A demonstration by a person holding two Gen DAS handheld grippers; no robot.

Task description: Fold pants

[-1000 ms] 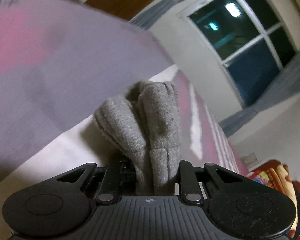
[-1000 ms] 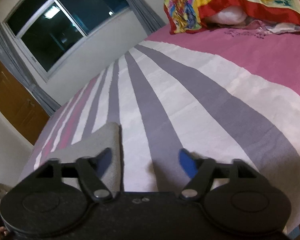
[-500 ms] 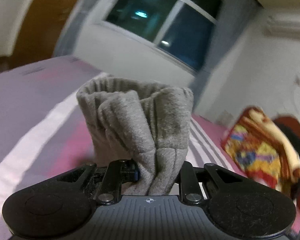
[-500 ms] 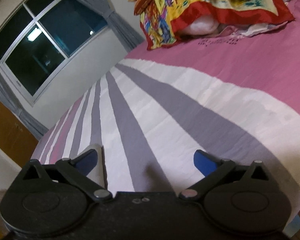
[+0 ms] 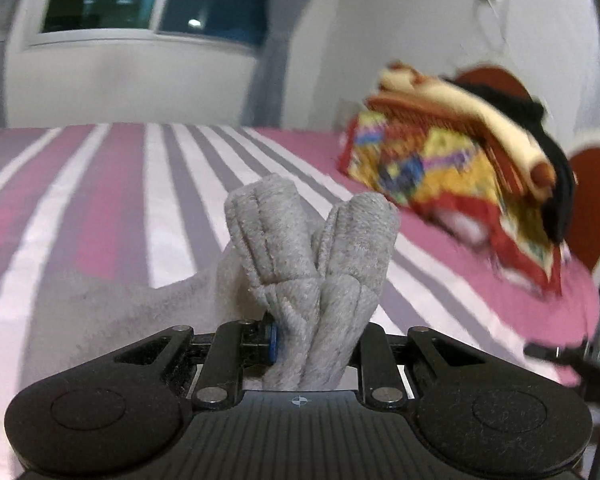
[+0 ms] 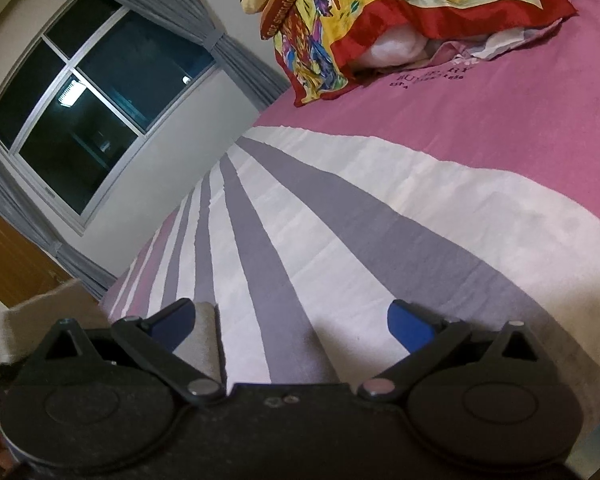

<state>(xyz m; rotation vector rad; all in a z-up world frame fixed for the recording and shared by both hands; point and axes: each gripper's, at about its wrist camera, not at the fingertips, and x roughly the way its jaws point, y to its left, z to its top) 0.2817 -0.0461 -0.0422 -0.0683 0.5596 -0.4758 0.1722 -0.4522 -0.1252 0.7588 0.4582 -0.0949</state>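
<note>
Grey knit pants [image 5: 312,264] are bunched in a thick fold between the fingers of my left gripper [image 5: 316,340], which is shut on them above the bed. More of the grey cloth [image 5: 120,320] trails down and left onto the striped bedsheet [image 5: 160,208]. In the right wrist view my right gripper [image 6: 290,316] stands wide open low over the sheet, nothing between its blue pads [image 6: 408,324]. A flat corner of the grey pants [image 6: 202,340] lies just inside its left finger, not pinched.
A pile of red and yellow patterned blankets [image 6: 380,20] sits on the pink end of the bed [image 6: 500,120]. A window [image 6: 92,112] with grey curtains is behind. A cardboard box [image 6: 40,308] stands by the bed's left edge, and a red headboard [image 5: 592,208] is at the far right.
The left gripper has risen and rolled upright while swinging right, carrying the bunched pants; the blanket pile has come into its view. The right gripper's jaws have opened wider and it turned slightly.
</note>
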